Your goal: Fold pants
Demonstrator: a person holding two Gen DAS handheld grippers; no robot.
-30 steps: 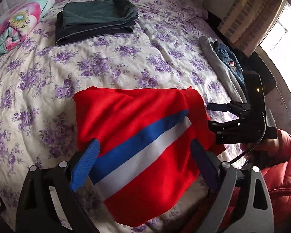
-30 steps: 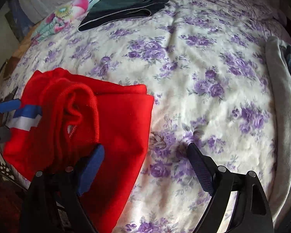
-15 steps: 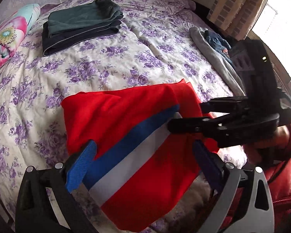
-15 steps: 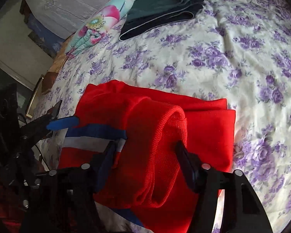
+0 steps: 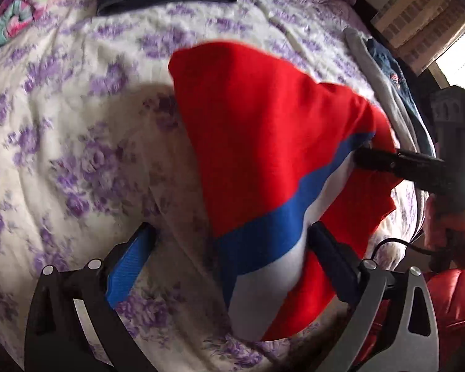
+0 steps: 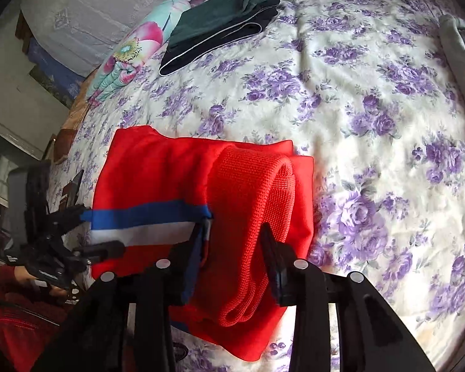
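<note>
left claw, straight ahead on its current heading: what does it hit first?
Probably the red pants. The left claw is open, and the blue-and-white striped part hangs right between its fingers. Beyond that lies the floral bedspread. Depth is uncertain through the fisheye blur.

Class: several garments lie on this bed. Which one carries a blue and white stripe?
The red pants nearest the cameras, gripped by the right gripper. The folded dark green stack and grey garment show no such stripe.
</note>
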